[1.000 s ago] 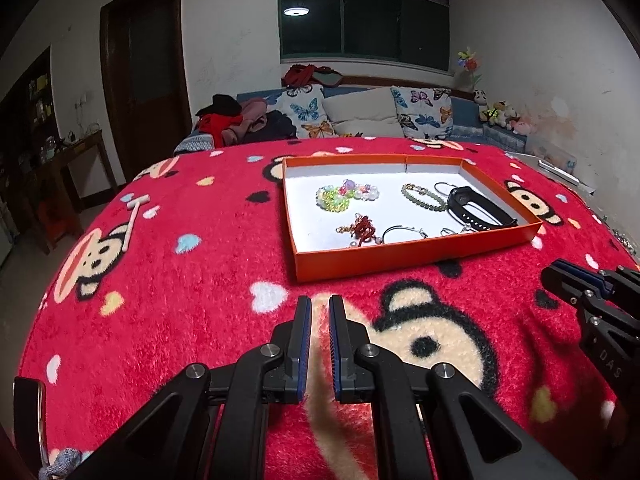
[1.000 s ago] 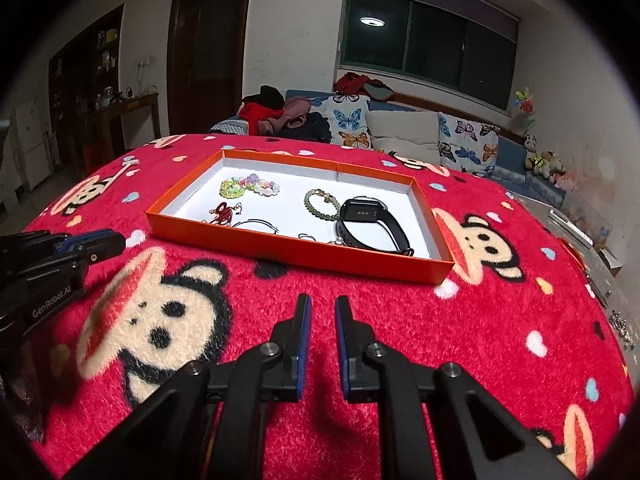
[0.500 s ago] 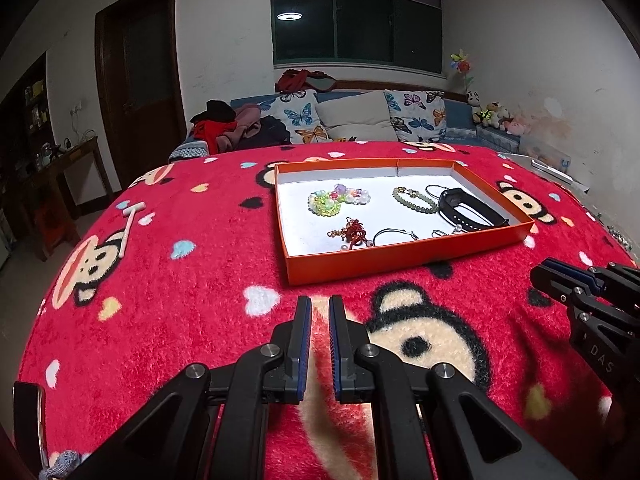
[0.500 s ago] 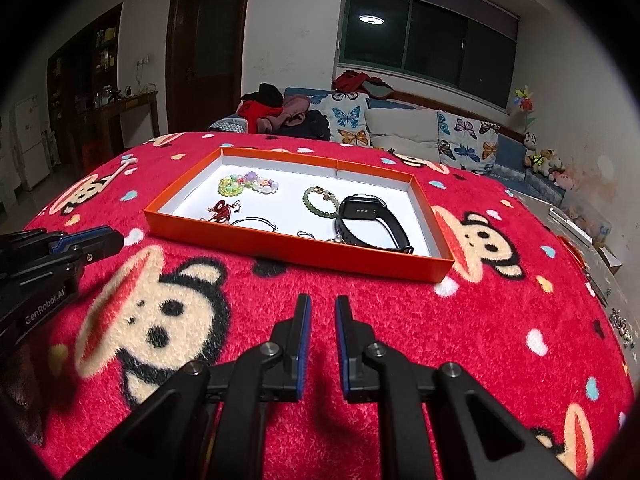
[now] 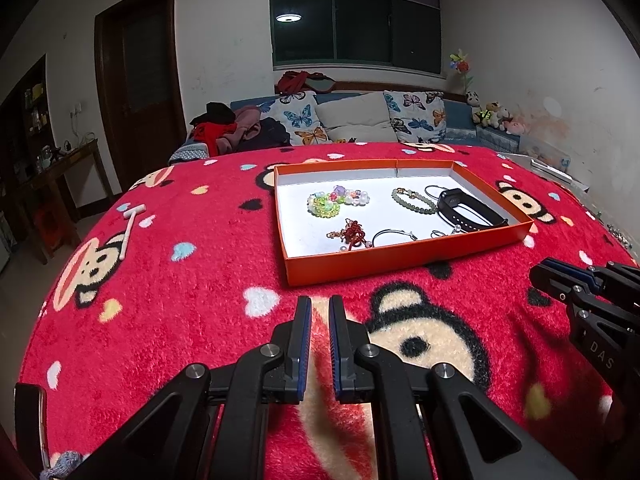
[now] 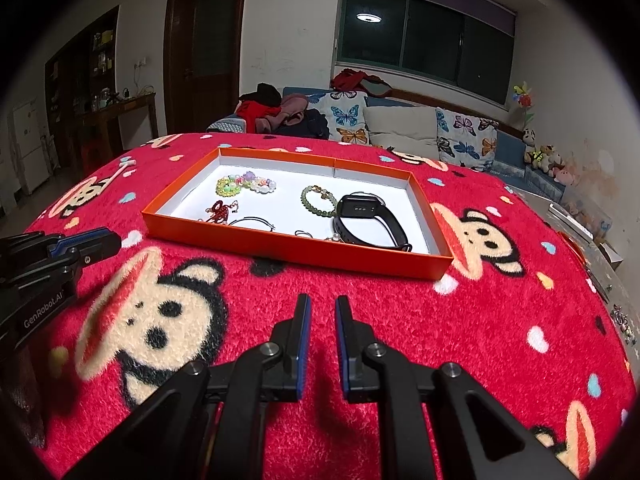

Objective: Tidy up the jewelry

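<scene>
- I see both my left gripper (image 5: 319, 310) and right gripper (image 6: 322, 309) nearly closed, holding nothing.
- The jewelry lies in the orange tray (image 5: 400, 263), ahead of both.
- Risk: thin hoops (image 5: 394, 234) touch the red charm (image 5: 352, 234); I judge a pinch could snag both.

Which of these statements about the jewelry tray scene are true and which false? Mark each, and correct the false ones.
1. The black wristband lies inside the orange tray. True.
2. The left gripper holds the green bead bracelet. False: it is empty, and the bracelet lies in the tray.
3. The tray sits on a red blanket. True.
4. The right gripper is inside the tray. False: it is over the blanket, short of the tray.
</scene>
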